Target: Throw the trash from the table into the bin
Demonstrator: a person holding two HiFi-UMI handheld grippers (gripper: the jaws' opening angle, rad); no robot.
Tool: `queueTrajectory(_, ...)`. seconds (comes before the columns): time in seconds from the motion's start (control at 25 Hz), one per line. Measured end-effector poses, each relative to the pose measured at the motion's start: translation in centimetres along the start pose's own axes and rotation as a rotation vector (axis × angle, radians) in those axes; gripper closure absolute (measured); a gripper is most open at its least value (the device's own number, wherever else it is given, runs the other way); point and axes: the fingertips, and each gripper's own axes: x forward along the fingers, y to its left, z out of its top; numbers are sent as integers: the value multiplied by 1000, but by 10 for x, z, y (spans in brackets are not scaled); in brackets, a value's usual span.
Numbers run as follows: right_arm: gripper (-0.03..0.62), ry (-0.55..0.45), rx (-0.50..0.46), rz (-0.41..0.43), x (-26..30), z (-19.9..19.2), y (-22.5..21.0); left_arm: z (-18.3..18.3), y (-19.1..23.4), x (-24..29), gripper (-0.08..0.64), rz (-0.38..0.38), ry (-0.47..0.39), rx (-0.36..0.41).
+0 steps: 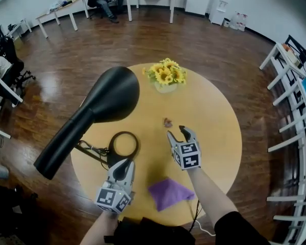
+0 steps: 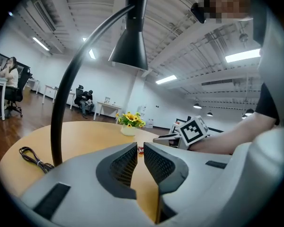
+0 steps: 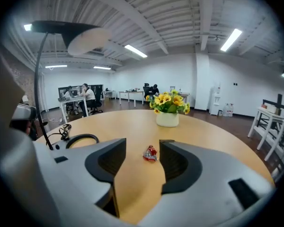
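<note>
A small crumpled red and silver wrapper [image 1: 167, 122] lies on the round wooden table [image 1: 214, 111], in front of the flower vase. My right gripper [image 1: 176, 132] hovers just short of it with its jaws open; in the right gripper view the wrapper [image 3: 150, 153] lies on the table beyond the fingertips, untouched by my right gripper [image 3: 143, 157]. My left gripper [image 1: 123, 168] sits low at the table's near left, empty, with only a thin slit between its jaws. In the left gripper view that gripper [image 2: 140, 150] points towards the wrapper [image 2: 140, 149], far ahead.
A black desk lamp [image 1: 92, 114] leans over the table's left side, with its ring base [image 1: 123, 145] and cable by my left gripper. A vase of sunflowers [image 1: 166, 76] stands at the far side. A purple cloth [image 1: 169, 192] lies near the front edge. White racks [image 1: 290, 111] stand right.
</note>
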Motion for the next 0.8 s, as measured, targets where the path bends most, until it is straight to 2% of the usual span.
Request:
queueTrajectory(0.16, 308, 123, -27, 10, 58, -14, -8, -5, 8, -5, 523, 18, 23, -22)
queueTrajectory(0.44, 308, 217, -3, -26, 105, -36, -16, -16, 23, -23, 523, 55, 61, -40)
queueTrajectory(0.6, 310, 274, 7, 4, 114, -49, -15, -14, 27, -32, 523, 83, 45, -30)
queueTrajectory(0.72, 360, 281, -27, 24, 117, -55, -15, -17, 27, -36, 523, 89, 48, -33)
queueTrajectory(0.76, 410, 279, -52, 40, 116, -55, -11, -18, 26, -38, 523, 89, 54, -34)
queueTrajectory(0.8, 434, 278, -72, 54, 114, -54, -7, -20, 25, -39, 523, 89, 59, -34)
